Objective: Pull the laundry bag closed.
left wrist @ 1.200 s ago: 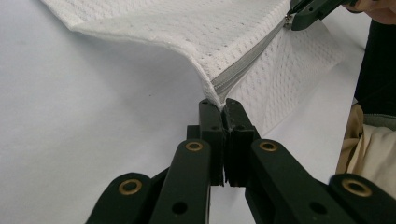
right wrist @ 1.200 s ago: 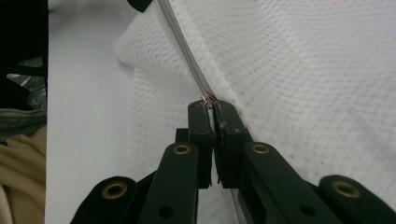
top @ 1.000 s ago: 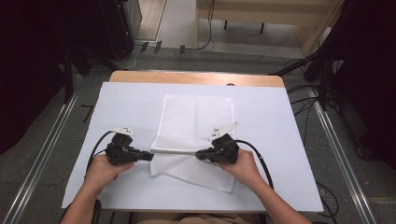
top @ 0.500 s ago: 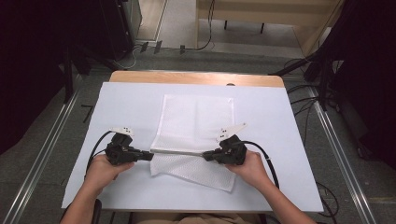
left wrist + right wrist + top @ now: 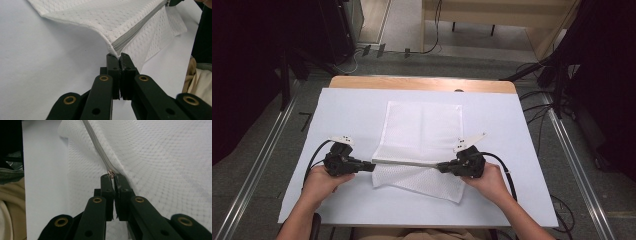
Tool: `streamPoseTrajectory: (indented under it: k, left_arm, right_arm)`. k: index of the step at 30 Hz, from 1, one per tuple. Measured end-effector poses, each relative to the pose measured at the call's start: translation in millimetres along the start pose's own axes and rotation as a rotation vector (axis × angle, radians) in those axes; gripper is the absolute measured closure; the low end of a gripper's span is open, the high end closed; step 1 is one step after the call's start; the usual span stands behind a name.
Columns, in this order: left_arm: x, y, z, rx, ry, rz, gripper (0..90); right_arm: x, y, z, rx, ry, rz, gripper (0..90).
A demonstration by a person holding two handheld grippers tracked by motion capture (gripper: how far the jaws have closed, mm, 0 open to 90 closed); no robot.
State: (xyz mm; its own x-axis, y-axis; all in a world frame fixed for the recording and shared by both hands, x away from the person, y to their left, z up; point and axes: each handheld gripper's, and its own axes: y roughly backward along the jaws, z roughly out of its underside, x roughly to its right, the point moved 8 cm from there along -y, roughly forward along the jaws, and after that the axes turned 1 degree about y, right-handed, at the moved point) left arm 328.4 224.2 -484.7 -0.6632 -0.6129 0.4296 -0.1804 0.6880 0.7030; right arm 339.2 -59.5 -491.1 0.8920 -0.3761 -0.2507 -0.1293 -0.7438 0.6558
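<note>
Dark room with stands and trailing cables around a wooden table (image 5: 422,84) under a white cover. On that cover, toward the middle and the near side: a white mesh bag (image 5: 422,125), far half lying flat, near edge lifted slightly and drawn into a straight line along its grey zipper (image 5: 404,163).

Left gripper (image 5: 371,166): clenched tight on the left end of the zipper. In the left gripper view, jaws pressed together on the fabric corner where the grey tape begins (image 5: 117,56). No shift from a second ago; serves as the anchor.

Right gripper (image 5: 439,166): clenched as well, pinching the small metal zipper pull (image 5: 110,173) between its tips. Now farther to the right along the bag's near edge than a second ago, when near the middle of the zipper. Longer stretch of taut zipper between the two grippers as a result, and teeth along that stretch look meshed in both gripper views.

Reads as the zipper being drawn shut from left to right, well past halfway. Short remainder left before the bag's right edge. Calls for more of the same level pull to the right, with the left grip holding firm so the mesh stays stretched and does not bunch under the pull.
</note>
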Motion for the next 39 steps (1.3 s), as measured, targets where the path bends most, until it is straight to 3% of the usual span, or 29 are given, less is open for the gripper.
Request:
streamPoseTrajectory:
  k: [21, 39]
  left_arm:
    - [-1.4, 1.3, -0.3, 0.007, 0.007, -0.001, 89.4]
    - [-0.6, -0.2, 0.5, -0.004, 0.006, 0.006, 89.4]
  right_arm:
    - [14.1, 31.6, 21.9, 0.01, -0.035, 0.027, 88.0]
    - [20.2, 46.0, 32.3, 0.019, -0.052, 0.029, 88.0]
